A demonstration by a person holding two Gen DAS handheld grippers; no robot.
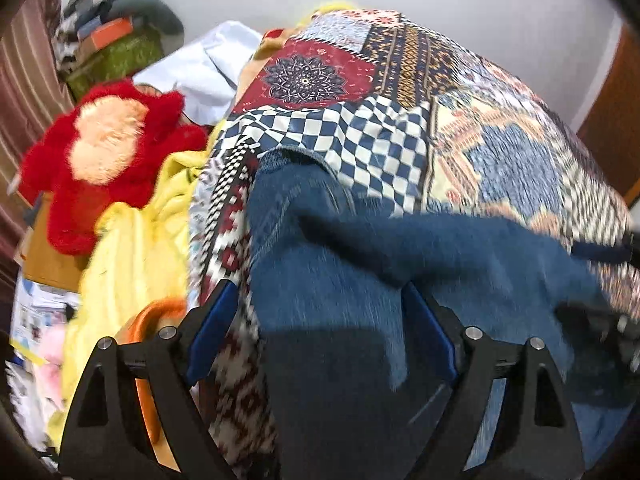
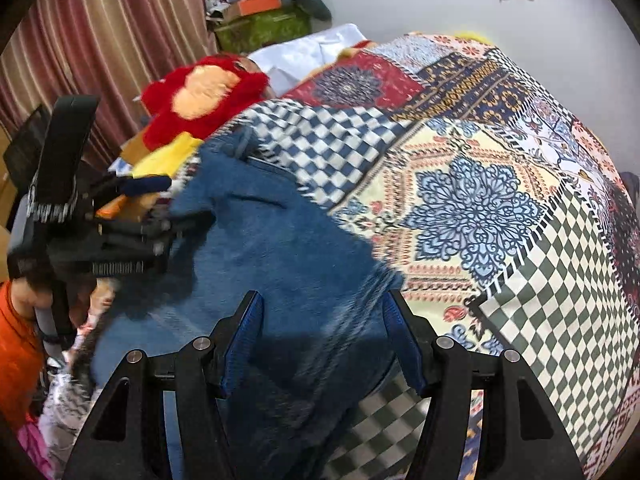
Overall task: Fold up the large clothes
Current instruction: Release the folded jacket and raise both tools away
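Note:
A pair of blue jeans (image 1: 360,264) lies crumpled on a bed with a patchwork bedspread (image 1: 400,80). My left gripper (image 1: 320,300) is open, its blue-padded fingers (image 1: 212,332) spread either side of the denim, just above it. In the right wrist view the jeans (image 2: 272,240) stretch from the lower left toward the bed's middle. My right gripper (image 2: 324,312) is open over the denim. The left gripper's black body (image 2: 100,240) shows at the jeans' far left edge. The images are blurred by motion.
A red and peach plush toy (image 2: 200,96) and yellow cloth (image 1: 132,248) lie at the bed's left side. A white pillow (image 2: 308,52) is at the head. Striped curtains (image 2: 100,40) and stacked boxes (image 2: 260,20) stand behind. An orange-clad person (image 2: 16,336) is at left.

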